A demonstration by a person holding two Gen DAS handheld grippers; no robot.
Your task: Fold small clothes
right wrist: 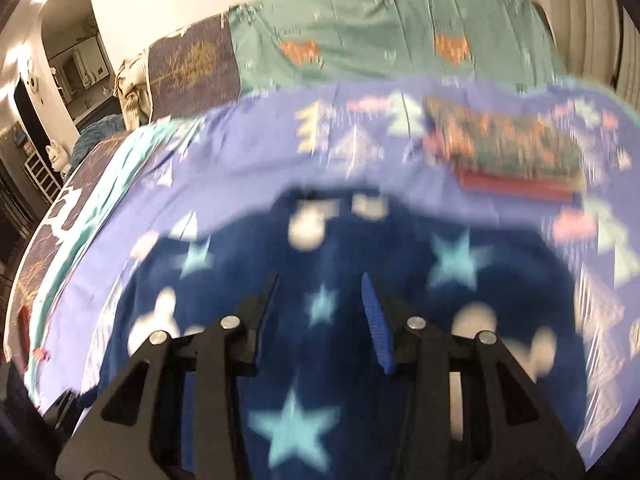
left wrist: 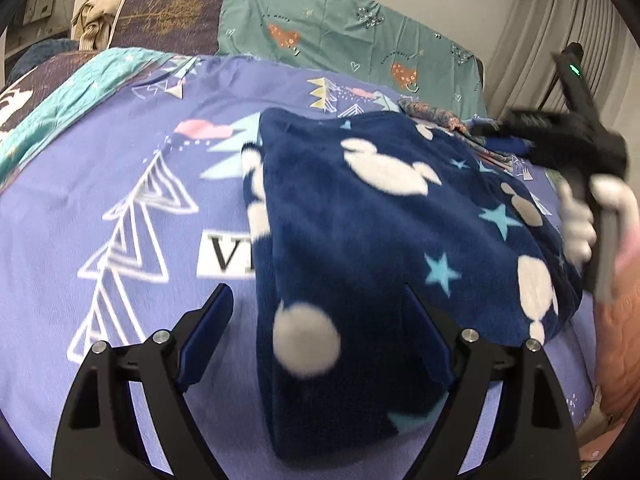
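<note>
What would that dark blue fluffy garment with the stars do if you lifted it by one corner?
Probably droop: the navy fleece garment already drapes in soft folds on the purple bedsheet. It looks plush, so likely light and grippy rather than slippery.

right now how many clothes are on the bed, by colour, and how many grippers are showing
navy fleece garment with stars: 1
floral folded garment: 1
red folded garment under the floral one: 1
left gripper, fingers apart: 1
right gripper, fingers apart: 1
total: 3 clothes, 2 grippers, 5 things on or over the purple bedsheet
</note>
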